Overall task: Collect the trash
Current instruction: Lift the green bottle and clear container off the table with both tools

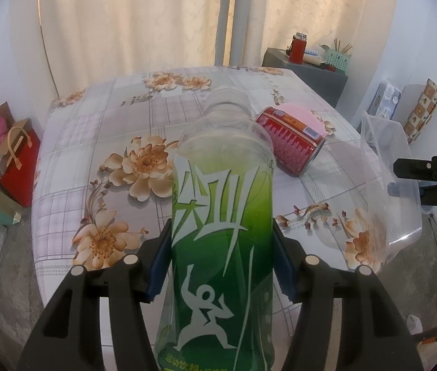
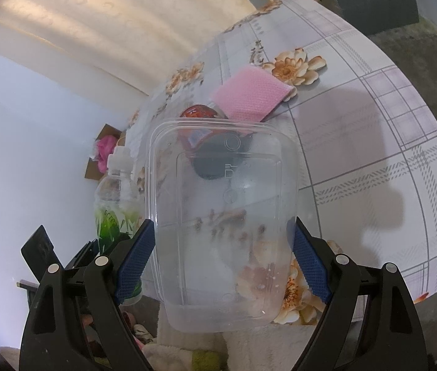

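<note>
Trash is in both tools: the left gripper [image 1: 221,266] clamps a green-labelled clear bottle [image 1: 222,232], the right gripper [image 2: 221,259] clamps a thin clear plastic tub [image 2: 223,216], both above the flowered table [image 1: 101,142]. Collection looks midway; next the bottle likely goes into the tub. Beyond lie a red can [image 1: 289,145] and pink cloth [image 2: 250,95].

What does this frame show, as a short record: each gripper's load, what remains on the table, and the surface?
left gripper: shut on green-labelled plastic bottle
right gripper: shut on clear plastic container
still on table: red can lying on its side, pink cloth
surface: floral tablecloth
</note>
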{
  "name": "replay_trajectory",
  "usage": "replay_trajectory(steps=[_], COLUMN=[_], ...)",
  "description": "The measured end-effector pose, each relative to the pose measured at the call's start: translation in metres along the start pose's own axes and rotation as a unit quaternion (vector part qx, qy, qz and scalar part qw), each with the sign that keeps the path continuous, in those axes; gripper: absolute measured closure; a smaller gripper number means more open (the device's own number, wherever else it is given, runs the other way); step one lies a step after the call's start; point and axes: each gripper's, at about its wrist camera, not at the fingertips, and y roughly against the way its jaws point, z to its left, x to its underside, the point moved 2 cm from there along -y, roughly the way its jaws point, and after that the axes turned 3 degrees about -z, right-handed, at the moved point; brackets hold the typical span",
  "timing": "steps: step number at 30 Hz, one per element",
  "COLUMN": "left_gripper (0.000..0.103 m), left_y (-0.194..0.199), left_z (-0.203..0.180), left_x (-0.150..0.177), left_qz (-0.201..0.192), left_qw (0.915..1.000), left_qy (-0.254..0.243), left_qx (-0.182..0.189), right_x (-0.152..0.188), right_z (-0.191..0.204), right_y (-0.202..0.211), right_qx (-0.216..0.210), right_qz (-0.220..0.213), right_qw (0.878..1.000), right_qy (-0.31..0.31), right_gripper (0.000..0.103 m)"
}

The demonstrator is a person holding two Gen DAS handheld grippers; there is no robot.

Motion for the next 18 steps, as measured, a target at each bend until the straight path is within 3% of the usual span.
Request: replay_trajectory(steps=[18], left_gripper=[0.047], left_y=[0.0014], left_z=[-0.0011], left_x=[-0.0006], left_qz=[-0.001], left_qw=[1.0], left_qy=[-0.001], left_qx=[-0.001], right_x=[0.0008], right_z=[0.0005], right_y=[-0.0013], right_qx=[-0.003], right_qz=[0.001], right_qw=[1.0], right_qy=[-0.001], right_gripper=[0.022])
